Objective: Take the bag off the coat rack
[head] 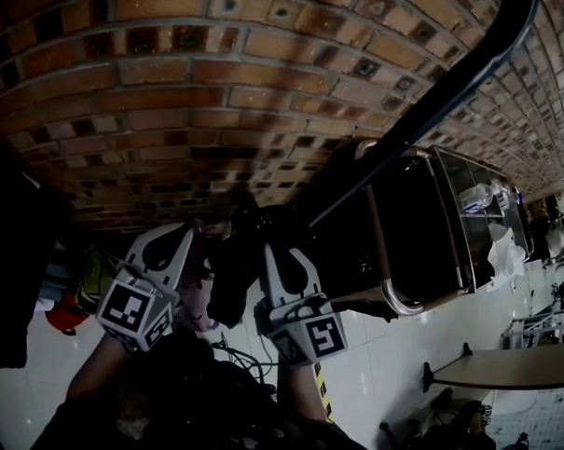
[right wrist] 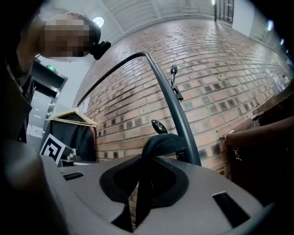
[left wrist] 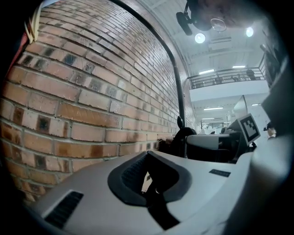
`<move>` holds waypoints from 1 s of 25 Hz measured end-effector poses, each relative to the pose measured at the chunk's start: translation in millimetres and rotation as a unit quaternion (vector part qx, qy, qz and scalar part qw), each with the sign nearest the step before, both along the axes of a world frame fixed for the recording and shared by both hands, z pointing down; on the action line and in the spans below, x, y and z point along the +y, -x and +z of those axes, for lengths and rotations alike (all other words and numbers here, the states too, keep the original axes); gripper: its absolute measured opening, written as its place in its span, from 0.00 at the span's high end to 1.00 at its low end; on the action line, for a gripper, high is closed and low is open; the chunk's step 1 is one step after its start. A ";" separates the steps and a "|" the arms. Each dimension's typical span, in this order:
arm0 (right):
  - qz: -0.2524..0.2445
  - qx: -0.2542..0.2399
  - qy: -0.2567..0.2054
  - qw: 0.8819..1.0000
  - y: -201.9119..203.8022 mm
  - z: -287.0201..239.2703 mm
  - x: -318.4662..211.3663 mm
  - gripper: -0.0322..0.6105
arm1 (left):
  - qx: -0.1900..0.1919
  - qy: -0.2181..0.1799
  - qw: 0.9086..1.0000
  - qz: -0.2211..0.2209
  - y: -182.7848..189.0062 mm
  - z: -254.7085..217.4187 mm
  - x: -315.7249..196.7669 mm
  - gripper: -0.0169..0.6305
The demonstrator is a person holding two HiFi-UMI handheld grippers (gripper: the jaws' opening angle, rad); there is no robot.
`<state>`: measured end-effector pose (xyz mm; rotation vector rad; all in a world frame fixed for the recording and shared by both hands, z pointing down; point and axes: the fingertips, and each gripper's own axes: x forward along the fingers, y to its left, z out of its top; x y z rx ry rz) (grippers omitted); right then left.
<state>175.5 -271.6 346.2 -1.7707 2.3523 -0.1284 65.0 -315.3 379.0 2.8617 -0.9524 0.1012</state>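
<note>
The black coat rack pole (head: 426,110) slants up the brick wall. From it hangs a black bag (head: 230,279), between my two grippers in the head view. My right gripper (head: 276,255) is shut on the bag's black strap (right wrist: 161,143), which loops up out of the jaws beside the pole (right wrist: 180,114), just under a hook (right wrist: 158,125). My left gripper (head: 184,239) is to the left of the bag at about the same height. Its jaws (left wrist: 151,178) look shut, with nothing plainly between them. From the left gripper view, the strap (left wrist: 182,137) and the right gripper (left wrist: 216,143) show ahead.
A brown bag (right wrist: 262,156) hangs right of the pole, and a wooden hanger with a dark garment (right wrist: 73,120) hangs left. A second hook (right wrist: 173,83) sits higher on the pole. A metal-framed cabinet (head: 450,223) and a table (head: 521,364) stand to the right on the white tiled floor.
</note>
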 end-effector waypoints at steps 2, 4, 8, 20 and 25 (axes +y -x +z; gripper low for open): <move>-0.003 -0.008 -0.003 1.000 -1.8 -7.7 -0.6 0.86 | 0.005 -0.001 1.000 0.004 -4.5 -1.9 -3.2 0.92; -0.006 -0.016 -0.005 1.000 -2.6 -13.8 -1.8 0.86 | 0.006 -0.004 1.000 0.007 -7.6 -2.9 -7.0 0.92; -0.006 -0.018 -0.010 1.000 -3.8 -25.6 -3.6 0.86 | 0.001 -0.006 1.000 0.014 -11.9 -4.5 -12.4 0.92; 0.002 -0.046 -0.022 0.999 -19.1 -52.8 -8.1 0.86 | 0.008 -0.023 0.998 0.050 -31.4 -28.2 -27.1 0.92; 0.010 -0.049 -0.031 0.998 -27.6 -57.3 -11.1 0.86 | 0.018 -0.023 0.998 0.058 -38.4 -36.7 -35.3 0.92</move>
